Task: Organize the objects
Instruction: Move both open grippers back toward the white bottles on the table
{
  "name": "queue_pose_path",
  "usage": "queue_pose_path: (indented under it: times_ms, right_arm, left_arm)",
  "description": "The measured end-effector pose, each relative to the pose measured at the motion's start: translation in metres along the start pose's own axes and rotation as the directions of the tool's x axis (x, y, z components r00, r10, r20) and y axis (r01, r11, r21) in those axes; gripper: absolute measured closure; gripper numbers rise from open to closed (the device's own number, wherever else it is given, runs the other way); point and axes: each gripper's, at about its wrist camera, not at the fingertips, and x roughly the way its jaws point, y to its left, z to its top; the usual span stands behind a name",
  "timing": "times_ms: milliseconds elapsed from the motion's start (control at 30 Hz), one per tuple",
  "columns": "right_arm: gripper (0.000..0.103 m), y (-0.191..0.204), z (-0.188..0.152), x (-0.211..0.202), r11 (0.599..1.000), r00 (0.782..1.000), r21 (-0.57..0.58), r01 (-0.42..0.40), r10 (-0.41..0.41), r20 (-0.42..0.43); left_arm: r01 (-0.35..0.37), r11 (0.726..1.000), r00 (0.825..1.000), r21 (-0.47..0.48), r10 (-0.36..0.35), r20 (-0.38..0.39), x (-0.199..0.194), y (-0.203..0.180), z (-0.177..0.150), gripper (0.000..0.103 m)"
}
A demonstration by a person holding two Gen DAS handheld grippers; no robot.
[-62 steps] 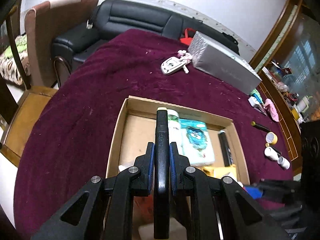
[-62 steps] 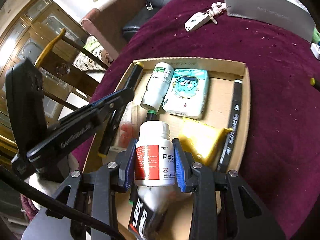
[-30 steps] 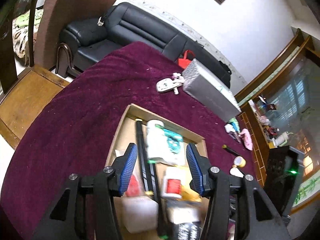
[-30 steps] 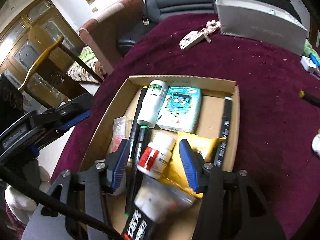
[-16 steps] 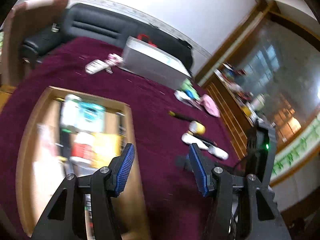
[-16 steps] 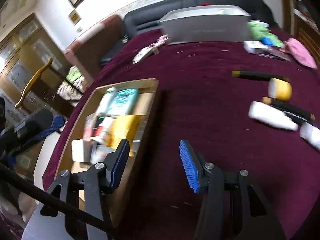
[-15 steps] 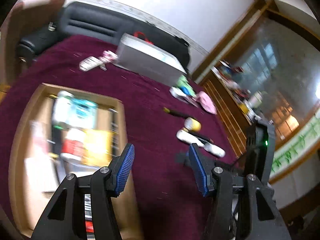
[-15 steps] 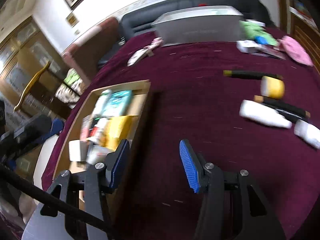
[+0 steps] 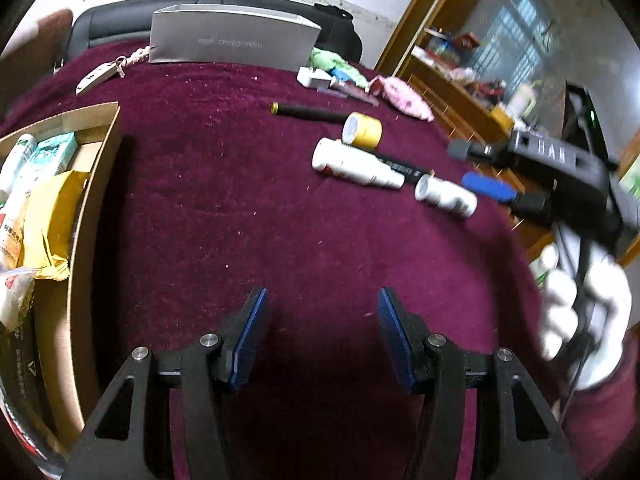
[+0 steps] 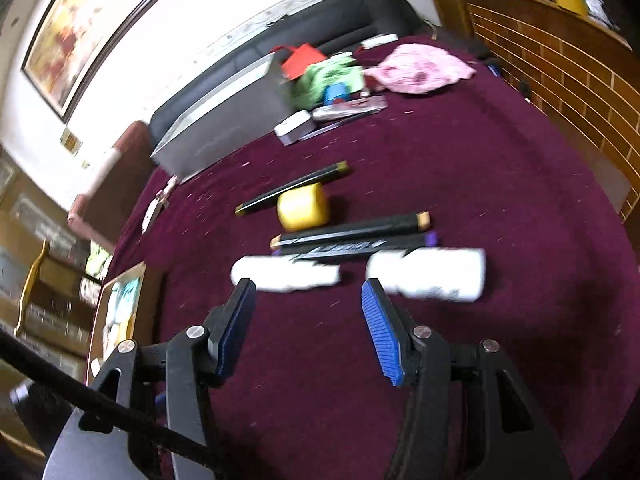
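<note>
Both grippers now off the cardboard box (image 9: 86,200) of bottles and packets, jaws open, empty.

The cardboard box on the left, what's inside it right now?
In the cardboard box, the left wrist view shows a yellow packet, a teal tissue pack, a white bottle and a clear bag. Whatever lies beneath them is covered, and the frame edge cuts off the rest.
</note>
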Motion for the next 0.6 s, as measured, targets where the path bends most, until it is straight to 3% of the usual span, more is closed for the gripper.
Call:
queue_pose_path:
  times_ms: [100, 200, 300, 433, 600]
  right_arm:
    - [0.049, -0.017, 0.01, 0.007, 0.999, 1.0, 0.032, 0.011, -0.011, 0.001]
    - [0.049, -0.027, 0.018, 0.016, 0.999, 1.0, 0.046, 0.027, -0.026, -0.005]
    - [0.049, -0.024, 0.022, 0.028, 0.999, 1.0, 0.031, 0.011, -0.01, -0.029]
    - [0.049, 0.003, 0.022, 0.048, 0.991, 0.986, -0.01, -0.131, 0.129, -0.104]
    - [0.049, 0.03, 0.024, 0.082, 0.991, 0.98, -0.058, -0.121, 0.109, -0.167]
  left_arm:
    - [-0.016, 1.0, 0.999, -0.009, 0.016, -0.032, 0.013, 0.005, -0.004, 0.054]
    - [-0.005, 1.0, 1.0, -0.016, 0.004, -0.002, 0.011, 0.008, -0.007, 0.052]
    - [0.02, 1.0, 0.999, -0.017, -0.019, 0.034, 0.012, 0.007, -0.01, 0.042]
    - [0.027, 0.998, 0.999, 0.05, -0.029, 0.046, 0.016, -0.006, -0.013, 0.018]
    - [0.039, 0.998, 0.998, 0.059, -0.042, 0.044, 0.017, -0.007, -0.013, 0.014]
